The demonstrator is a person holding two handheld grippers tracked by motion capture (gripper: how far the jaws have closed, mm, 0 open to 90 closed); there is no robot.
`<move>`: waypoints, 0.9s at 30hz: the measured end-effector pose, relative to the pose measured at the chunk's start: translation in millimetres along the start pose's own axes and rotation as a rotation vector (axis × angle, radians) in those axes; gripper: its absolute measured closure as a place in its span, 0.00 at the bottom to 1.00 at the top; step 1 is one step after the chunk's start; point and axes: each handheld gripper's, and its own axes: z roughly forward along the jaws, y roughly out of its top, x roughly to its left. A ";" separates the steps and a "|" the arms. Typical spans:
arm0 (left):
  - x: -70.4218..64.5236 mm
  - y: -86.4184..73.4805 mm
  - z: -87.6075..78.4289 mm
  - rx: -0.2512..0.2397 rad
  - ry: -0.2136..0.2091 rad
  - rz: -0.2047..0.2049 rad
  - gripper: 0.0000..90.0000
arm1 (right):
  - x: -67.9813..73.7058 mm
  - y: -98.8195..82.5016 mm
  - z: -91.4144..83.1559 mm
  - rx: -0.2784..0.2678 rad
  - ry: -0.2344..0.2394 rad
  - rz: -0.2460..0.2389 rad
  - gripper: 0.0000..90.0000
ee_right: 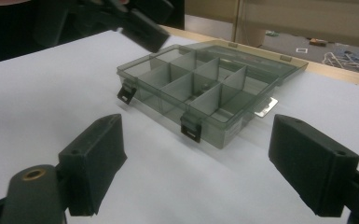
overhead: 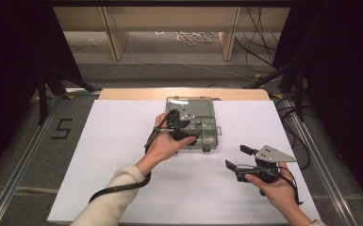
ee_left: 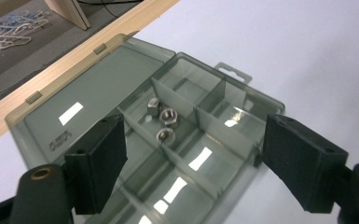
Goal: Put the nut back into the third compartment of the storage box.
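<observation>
Since the compartment box [overhead: 194,123] near the far edge of the white table [overhead: 113,160] is thin, clear plastic with its lid folded open behind it, it will likely feel light, stiff and slippery, so a rim or divider wall offers the safest purchase. Three small metal nuts [ee_left: 163,122] lie in one middle compartment, hard and apt to roll or slip from pads. Above the box, the left gripper [overhead: 187,123] has its jaws wide apart and empty, as does the right gripper [overhead: 238,159] near the table's right edge.

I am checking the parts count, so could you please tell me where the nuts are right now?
In the left gripper view, three nuts lie together in one compartment of the open organizer box, just beyond the open left gripper.
</observation>
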 end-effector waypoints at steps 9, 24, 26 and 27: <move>-6.5 -34.3 -36.1 -0.021 -0.007 0.003 0.23 | -1.4 0.2 -0.5 -0.011 -0.020 -0.025 0.21; -18.4 -85.1 -81.0 -0.045 -0.022 -0.011 0.23 | -1.0 -0.4 0.5 -0.016 -0.012 -0.021 0.19; -19.7 -91.6 -83.4 -0.046 -0.026 -0.015 0.23 | -0.8 -0.3 -0.7 0.001 -0.021 -0.013 0.19; -20.8 -94.7 -84.2 -0.053 -0.024 -0.022 0.23 | -1.0 -0.4 -0.9 0.001 -0.021 -0.012 0.19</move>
